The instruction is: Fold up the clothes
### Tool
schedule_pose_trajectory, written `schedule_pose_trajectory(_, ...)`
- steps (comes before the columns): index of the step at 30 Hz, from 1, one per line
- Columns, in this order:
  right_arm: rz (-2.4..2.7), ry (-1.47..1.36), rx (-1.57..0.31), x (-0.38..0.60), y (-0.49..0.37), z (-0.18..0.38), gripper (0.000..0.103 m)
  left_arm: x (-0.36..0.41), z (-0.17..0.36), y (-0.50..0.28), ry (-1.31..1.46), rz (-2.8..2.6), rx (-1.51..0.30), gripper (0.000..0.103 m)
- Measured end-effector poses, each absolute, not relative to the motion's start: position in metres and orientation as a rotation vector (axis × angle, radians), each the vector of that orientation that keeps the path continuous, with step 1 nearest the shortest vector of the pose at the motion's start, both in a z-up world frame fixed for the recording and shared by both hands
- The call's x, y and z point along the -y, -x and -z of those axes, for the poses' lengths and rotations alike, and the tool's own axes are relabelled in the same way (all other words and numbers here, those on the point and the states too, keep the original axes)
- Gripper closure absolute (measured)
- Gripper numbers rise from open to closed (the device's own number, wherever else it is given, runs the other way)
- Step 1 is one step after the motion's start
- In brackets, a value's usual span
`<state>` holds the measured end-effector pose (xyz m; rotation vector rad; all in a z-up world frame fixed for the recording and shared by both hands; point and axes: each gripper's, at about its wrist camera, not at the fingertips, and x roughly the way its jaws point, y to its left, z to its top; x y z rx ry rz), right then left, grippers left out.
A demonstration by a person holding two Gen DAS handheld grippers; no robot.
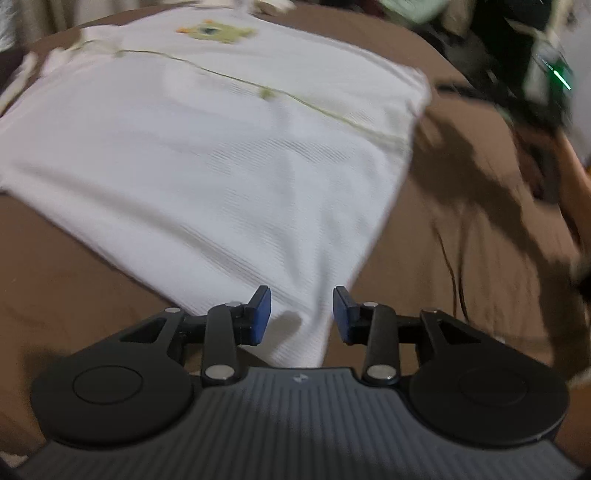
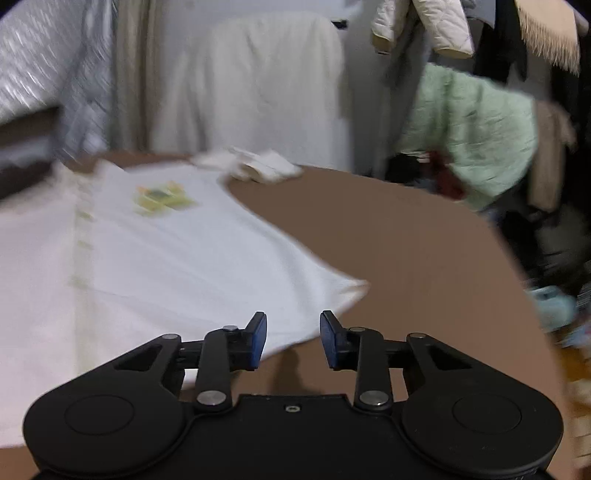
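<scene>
Left wrist view looks down on one white garment (image 1: 207, 155) spread flat on a brown surface (image 1: 424, 266); whether that surface is a bed or a covered bench cannot be told. The cloth has a fine ribbed weave, a thin green line running across it from far left to right, and one yellow-green emblem (image 1: 216, 32) with orange bits near its far edge. A near corner of the garment reaches in between the blue pads of the left tongs (image 1: 302, 314), which stand partly apart, and no pad presses on it. At far right a blurred dark device with a green light (image 1: 554, 74) shows, too smeared to identify.

Right wrist view shows the same garment (image 2: 166, 258) lying to the left, its right corner tapering to a point on the brown surface (image 2: 424, 258). The right tongs (image 2: 293, 338) are partly apart over the garment's near edge, holding nothing. One small pile of crumpled pale cloth (image 2: 258, 166) sits at the far edge of the surface, just beyond the garment. Behind it hang pale curtains (image 2: 251, 81); to the far right a light green fuzzy garment (image 2: 476, 129) and several coats hang. No container is visible.
</scene>
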<state>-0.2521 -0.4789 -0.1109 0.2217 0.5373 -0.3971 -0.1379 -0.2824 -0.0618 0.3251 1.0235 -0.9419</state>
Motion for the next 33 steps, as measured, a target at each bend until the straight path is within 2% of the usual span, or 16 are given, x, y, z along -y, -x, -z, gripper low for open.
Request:
schedule_pose_trajectory(5,0.096,-0.441,-0.563,0.454,0.245,0.134,0.064,0.301,0.064,0.12,-0.338,0.884,-0.957,0.063)
schedule_pose_trajectory(6,0.092,-0.441,-0.581,0.448,0.239,0.14,0.06,0.308,0.066,0.118,-0.353,0.881,-0.942,0.062)
schedule_pose_trajectory(8,0.091,-0.384,-0.591,0.435,0.229,0.149,0.032,0.317,0.069,0.115,-0.369,0.885,-0.915,0.061)
schedule_pose_trajectory(10,0.09,-0.291,-0.588,0.421,0.221,0.156,0.028,0.325,0.074,0.113,-0.383,0.881,-0.907,0.061)
schedule_pose_trajectory(11,0.109,-0.23,-0.596,0.416,0.216,0.159,0.037,0.327,0.077,0.112,-0.386,0.875,-0.911,0.061)
schedule_pose_trajectory(12,0.105,-0.194,-0.613,0.414,0.212,0.161,0.051,0.328,0.08,0.11,-0.385,0.866,-0.923,0.061)
schedule_pose_trajectory(13,0.097,-0.165,-0.63,0.413,0.207,0.163,0.093,0.327,0.084,0.109,-0.381,0.858,-0.94,0.061)
schedule_pose_trajectory(14,0.086,-0.174,-0.638,0.413,0.207,0.162,0.096,0.323,0.088,0.109,-0.372,0.852,-0.965,0.061)
schedule_pose_trajectory(18,0.071,-0.233,-0.658,0.416,0.23,0.147,0.098,0.308,0.108,0.112,-0.359,0.849,-1.155,0.061)
schedule_pose_trajectory(21,0.079,-0.185,-0.685,0.414,0.233,0.149,0.1,0.3,0.109,0.118,-0.381,0.856,-1.174,0.061)
schedule_pose_trajectory(24,0.068,-0.155,-0.696,0.413,0.227,0.153,0.095,0.297,0.108,0.114,-0.37,0.84,-1.227,0.061)
schedule_pose_trajectory(26,0.073,-0.167,-0.665,0.413,0.228,0.143,0.067,0.294,0.102,0.11,-0.342,0.808,-1.219,0.061)
schedule_pose_trajectory(28,0.08,-0.182,-0.63,0.414,0.23,0.131,0.063,0.289,0.094,0.106,-0.309,0.769,-1.18,0.06)
schedule_pose_trajectory(30,0.086,-0.197,-0.595,0.414,0.231,0.119,0.063,0.283,0.083,0.099,-0.29,0.712,-1.076,0.052)
schedule_pose_trajectory(31,0.085,-0.193,-0.586,0.415,0.231,0.117,0.063,0.281,0.081,0.094,-0.289,0.661,-1.035,0.045)
schedule_pose_trajectory(33,0.122,-0.136,-0.596,0.417,0.222,0.118,0.053,0.276,0.085,0.089,-0.298,0.599,-1.026,0.045)
